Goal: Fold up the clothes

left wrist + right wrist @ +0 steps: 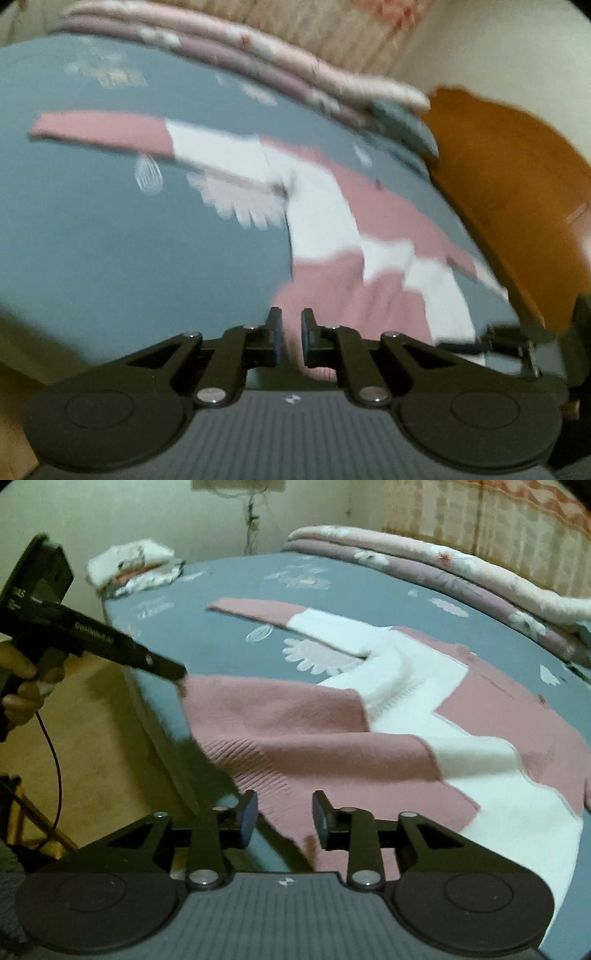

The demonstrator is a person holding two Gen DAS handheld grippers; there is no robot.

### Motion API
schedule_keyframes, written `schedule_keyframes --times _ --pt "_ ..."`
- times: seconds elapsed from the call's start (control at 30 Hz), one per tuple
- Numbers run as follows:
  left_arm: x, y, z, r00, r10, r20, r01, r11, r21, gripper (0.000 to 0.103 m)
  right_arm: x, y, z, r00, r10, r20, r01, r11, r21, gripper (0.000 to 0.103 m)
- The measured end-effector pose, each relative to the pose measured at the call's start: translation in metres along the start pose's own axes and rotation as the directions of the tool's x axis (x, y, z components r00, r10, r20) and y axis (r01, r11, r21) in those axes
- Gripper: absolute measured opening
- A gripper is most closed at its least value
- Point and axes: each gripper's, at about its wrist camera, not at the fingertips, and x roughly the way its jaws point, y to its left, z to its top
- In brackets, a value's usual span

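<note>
A pink and white sweater (pixel 369 716) lies spread on the bed (pixel 229 635), near its front edge, with one sleeve (pixel 266 614) stretched out across the grey flowered sheet and the ribbed pink hem (pixel 258 775) toward the near side. In the left wrist view the picture is blurred, but the same sweater (pixel 332 229) shows ahead on the sheet.

The left tongs (pixel 291 336) have only a narrow gap between their tips, and pink knit shows in that gap; whether they pinch it I cannot tell. From the right wrist view, the left tongs (pixel 177 672) have their tip at the far corner of the hem, held by a hand (pixel 22 686).

The right tongs (pixel 284 819) stand open over the hem, gripping nothing.

A folded quilt (pixel 424 565) lies along the far side of the bed, and a pile of folded clothes (pixel 129 568) sits at its far corner. A brown wooden board (pixel 509 206) shows at the bed's right in the left view.
</note>
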Motion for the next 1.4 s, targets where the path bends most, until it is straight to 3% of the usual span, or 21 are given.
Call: schedule_keyframes --times 0.17,0.3,0.43,0.67,0.8,0.87,0.93,1.03,1.2,1.23,1.3,1.37,1.4 --pt "0.007 -0.006 0.036 0.993 -0.079 0.082 0.076 0.996 0.044 0.037 -0.025 -0.031 -0.003 0.997 -0.030 0.064 0.022 0.992 0.124 0.042" --pt "0.070 -0.010 0.063 0.990 -0.134 0.037 0.134 0.991 0.007 0.038 -0.041 -0.055 -0.007 0.986 -0.117 0.116 0.093 0.976 0.196 0.048" --pt "0.140 0.002 0.084 0.972 -0.234 -0.028 0.226 0.960 -0.166 0.039 -0.050 -0.081 -0.014 0.971 -0.196 0.136 0.153 0.949 0.275 0.048" --pt "0.218 0.020 0.095 0.966 -0.222 -0.133 0.177 0.942 -0.285 0.041 -0.049 -0.137 -0.023 0.948 -0.312 0.068 0.258 0.873 0.414 0.050" --pt "0.237 0.023 0.091 0.945 -0.292 -0.149 0.223 0.905 -0.362 0.044 -0.047 -0.167 -0.024 0.940 -0.342 0.021 0.287 0.821 0.494 0.052" --pt "0.246 0.020 0.094 0.942 -0.295 -0.159 0.225 0.908 -0.352 0.044 -0.044 -0.177 -0.020 0.938 -0.346 0.007 0.294 0.807 0.513 0.052" --pt "0.252 0.016 0.096 0.942 -0.288 -0.171 0.218 0.915 -0.340 0.038 -0.042 -0.186 -0.014 0.938 -0.347 0.001 0.295 0.799 0.524 0.052" --pt "0.250 0.011 0.103 0.958 -0.226 -0.178 0.161 0.934 -0.320 0.008 -0.042 -0.194 -0.001 0.938 -0.347 0.003 0.292 0.794 0.533 0.052" --pt "0.226 0.013 0.131 0.988 -0.111 -0.104 0.080 0.961 -0.264 0.001 -0.047 -0.205 0.015 0.932 -0.361 -0.002 0.305 0.783 0.541 0.052" --pt "0.226 0.018 0.135 0.982 -0.150 -0.117 0.108 0.947 -0.302 0.001 -0.047 -0.208 0.017 0.931 -0.365 -0.007 0.310 0.780 0.544 0.052" --pt "0.226 0.025 0.139 0.965 -0.226 -0.136 0.161 0.913 -0.374 0.007 -0.047 -0.213 0.020 0.927 -0.374 -0.017 0.322 0.772 0.548 0.052" --pt "0.222 0.025 0.136 0.961 -0.242 -0.134 0.171 0.902 -0.397 0.038 -0.048 -0.216 0.023 0.926 -0.377 -0.019 0.322 0.765 0.558 0.053" --pt "0.223 0.028 0.134 0.963 -0.236 -0.127 0.164 0.892 -0.421 0.044 -0.049 -0.218 0.025 0.926 -0.377 -0.017 0.320 0.761 0.565 0.053"
